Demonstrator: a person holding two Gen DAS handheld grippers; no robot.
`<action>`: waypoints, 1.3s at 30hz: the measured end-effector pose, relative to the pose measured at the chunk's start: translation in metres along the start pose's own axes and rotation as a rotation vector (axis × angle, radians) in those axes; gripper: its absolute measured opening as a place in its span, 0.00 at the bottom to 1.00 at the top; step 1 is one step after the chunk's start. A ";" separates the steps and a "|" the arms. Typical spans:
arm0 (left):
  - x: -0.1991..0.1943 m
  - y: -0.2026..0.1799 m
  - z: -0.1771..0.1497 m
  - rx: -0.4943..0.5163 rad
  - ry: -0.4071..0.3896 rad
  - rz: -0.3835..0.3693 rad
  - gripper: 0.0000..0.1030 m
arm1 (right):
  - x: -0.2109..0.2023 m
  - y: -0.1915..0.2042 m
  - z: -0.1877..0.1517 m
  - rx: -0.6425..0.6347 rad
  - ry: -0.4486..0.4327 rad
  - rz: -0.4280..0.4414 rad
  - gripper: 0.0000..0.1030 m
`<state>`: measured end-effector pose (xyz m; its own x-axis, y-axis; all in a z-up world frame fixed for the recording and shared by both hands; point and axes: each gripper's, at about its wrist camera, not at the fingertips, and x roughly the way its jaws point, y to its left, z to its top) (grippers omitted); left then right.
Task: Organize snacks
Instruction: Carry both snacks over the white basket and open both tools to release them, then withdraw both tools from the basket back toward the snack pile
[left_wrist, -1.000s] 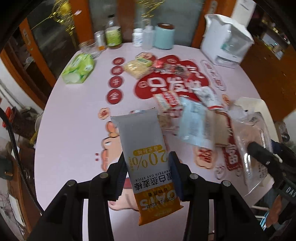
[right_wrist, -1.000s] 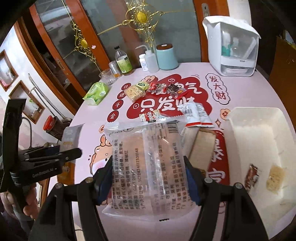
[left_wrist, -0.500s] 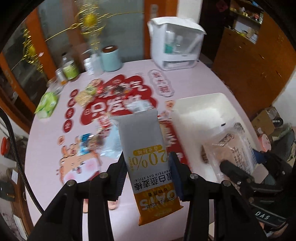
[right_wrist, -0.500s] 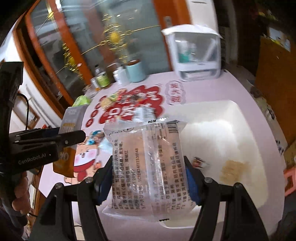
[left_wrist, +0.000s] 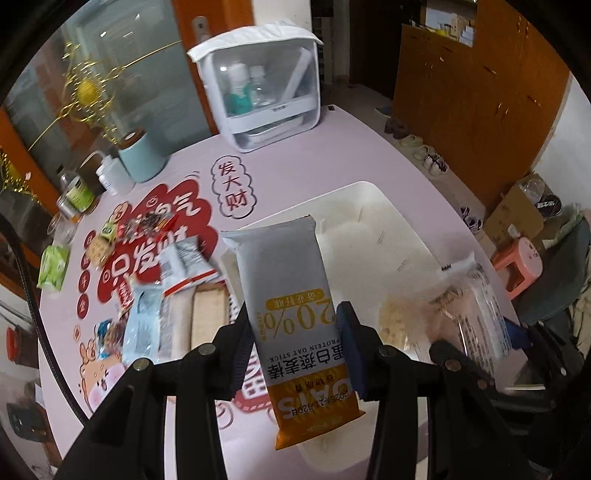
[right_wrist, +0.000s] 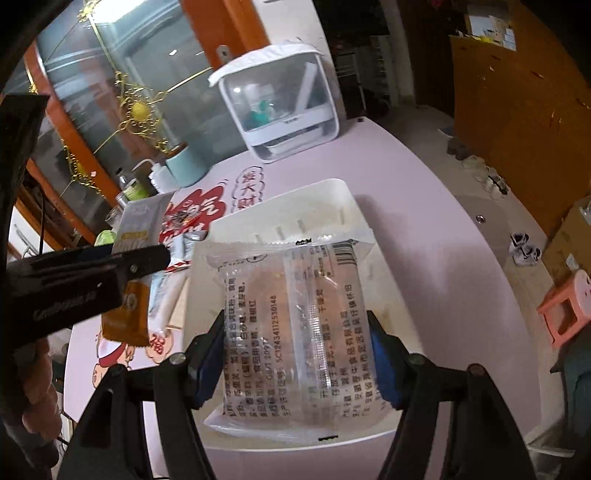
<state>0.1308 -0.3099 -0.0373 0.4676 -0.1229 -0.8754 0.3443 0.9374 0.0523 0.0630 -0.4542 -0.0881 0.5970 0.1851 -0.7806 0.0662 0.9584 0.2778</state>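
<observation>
Left gripper clamped on a grey-and-orange oat stick packet, held upright above the near-left edge of a white rectangular plastic bin. Right gripper clamped on a clear plastic packet of pale biscuits, held over the middle of that bin. Stood on a pink round table printed with red characters. Left of the bin, loose snack packets lay in a cluster. At the far edge sat a white lidded storage box and a pale blue cylindrical canister.
</observation>
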 end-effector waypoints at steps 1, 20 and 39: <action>0.006 -0.004 0.005 0.003 0.005 0.007 0.41 | 0.003 -0.003 0.000 0.004 0.004 -0.002 0.67; 0.092 -0.019 0.025 0.023 0.086 0.043 0.80 | 0.078 -0.009 0.007 -0.034 0.113 -0.019 0.72; 0.062 -0.001 0.005 -0.014 0.064 0.047 0.80 | 0.072 0.013 0.008 -0.121 0.073 -0.023 0.98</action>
<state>0.1637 -0.3204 -0.0891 0.4295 -0.0575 -0.9013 0.3117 0.9461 0.0882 0.1135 -0.4297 -0.1361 0.5367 0.1737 -0.8257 -0.0204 0.9810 0.1931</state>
